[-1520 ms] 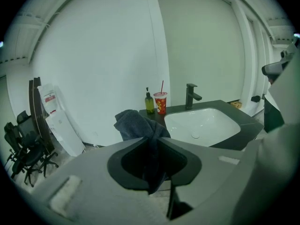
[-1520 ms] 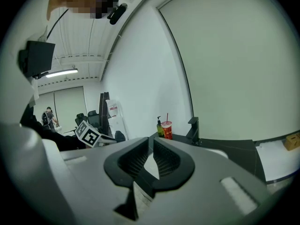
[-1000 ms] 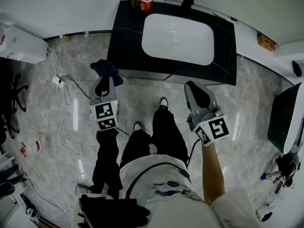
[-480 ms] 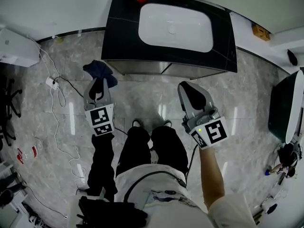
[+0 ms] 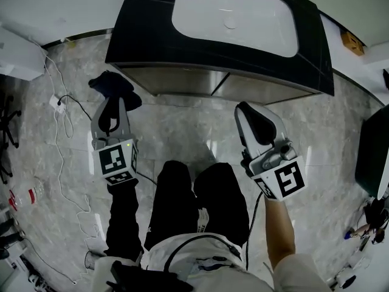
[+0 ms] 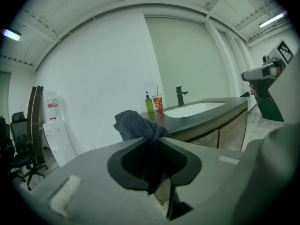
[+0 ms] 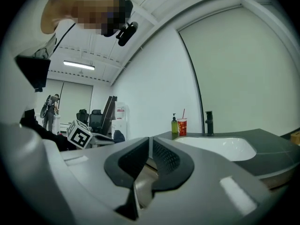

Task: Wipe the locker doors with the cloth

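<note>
Fingers of my left gripper pinch the cloth, soft and light I reckon (best held by a bunched fold); right gripper closed, empty.

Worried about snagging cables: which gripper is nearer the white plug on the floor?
Left. The left gripper, shut on the cloth, is just right of the plug; the right gripper is far across, beyond the person's legs.

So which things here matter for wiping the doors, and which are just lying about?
For the job: dark cloth, gripped in the left tool; cabinet doors under the sink counter.

Lying about: green bottle, red cup, tap, office chair. The right tool is shut and empty.
</note>
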Motion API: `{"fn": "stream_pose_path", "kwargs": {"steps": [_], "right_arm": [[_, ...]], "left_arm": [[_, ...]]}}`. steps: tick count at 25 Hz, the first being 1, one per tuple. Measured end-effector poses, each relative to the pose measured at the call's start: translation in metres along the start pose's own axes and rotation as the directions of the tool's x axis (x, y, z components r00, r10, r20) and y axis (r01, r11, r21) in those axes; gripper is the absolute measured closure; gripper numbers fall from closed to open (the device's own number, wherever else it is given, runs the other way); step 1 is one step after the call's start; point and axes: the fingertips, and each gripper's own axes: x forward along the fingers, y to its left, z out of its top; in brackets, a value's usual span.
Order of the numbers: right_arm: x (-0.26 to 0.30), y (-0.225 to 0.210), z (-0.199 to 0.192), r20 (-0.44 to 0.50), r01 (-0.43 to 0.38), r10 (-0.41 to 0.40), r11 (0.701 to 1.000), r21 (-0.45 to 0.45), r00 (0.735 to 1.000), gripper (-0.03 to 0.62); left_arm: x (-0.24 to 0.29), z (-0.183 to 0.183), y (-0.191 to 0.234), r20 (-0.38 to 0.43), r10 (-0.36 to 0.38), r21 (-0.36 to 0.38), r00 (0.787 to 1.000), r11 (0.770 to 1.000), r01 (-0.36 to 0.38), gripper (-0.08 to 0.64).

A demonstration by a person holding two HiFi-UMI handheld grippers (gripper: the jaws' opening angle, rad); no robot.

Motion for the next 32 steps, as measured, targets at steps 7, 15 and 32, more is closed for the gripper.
{"fn": "stream_pose_path", "kwargs": {"steps": [7, 15, 32], "right_arm": [[0.010, -0.008, -0.081, 0.066, -0.007, 0.011, 0.998, -0.056, 0.998, 0.563], [0.029, -0.009, -0.152, 0.164, -0.040, 0.056, 0.994, -0.104, 0.985, 0.563], [0.046, 0.020, -0.237, 0.325, -0.097, 0.169, 0.969, -0.226, 0.931, 0.563]], "left_arm": [[0.032, -0.062, -0.008, 0.084, 0.030, 0.008, 0.996, 0.999, -0.031, 0.500], [0.063, -0.100, -0.007, 0.209, 0.056, 0.027, 0.976, 0.998, -0.063, 0.500], [0.110, -0.127, 0.000, 0.398, 0.086, 0.165, 0.913, 0.973, -0.163, 0.500]]}}
